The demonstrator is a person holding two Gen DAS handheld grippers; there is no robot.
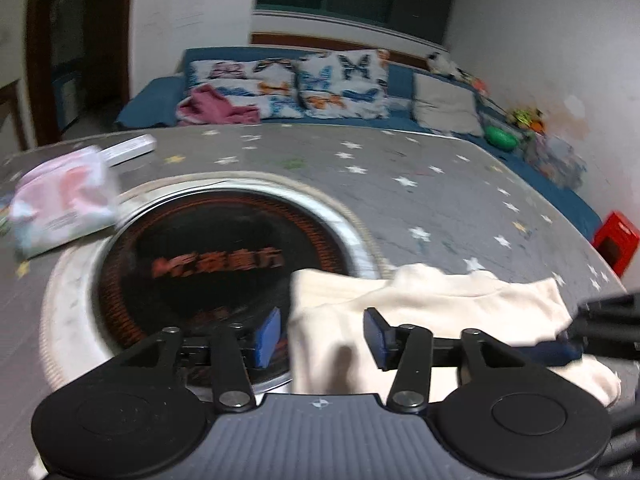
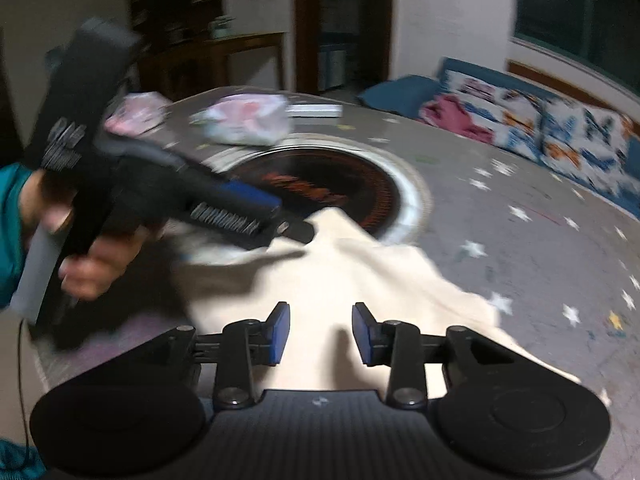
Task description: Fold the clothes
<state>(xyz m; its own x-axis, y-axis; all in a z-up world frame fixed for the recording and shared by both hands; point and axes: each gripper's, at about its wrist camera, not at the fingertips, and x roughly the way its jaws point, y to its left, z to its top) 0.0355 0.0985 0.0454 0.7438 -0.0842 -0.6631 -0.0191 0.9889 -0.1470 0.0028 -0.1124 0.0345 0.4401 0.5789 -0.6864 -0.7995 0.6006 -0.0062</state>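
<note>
Open left claw (image 1: 322, 336) over cream garment (image 1: 440, 304)

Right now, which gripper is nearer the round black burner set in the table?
Left. The left gripper hangs over the burner rim, beside the cream garment; the right gripper sits farther back over that garment.

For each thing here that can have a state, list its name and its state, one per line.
Cream garment: lying rumpled on the table, partly over the round burner, not gripped.
Left gripper: open, above the garment.
Right gripper: open, above the garment.
Round burner: set into the table, partly covered.
</note>
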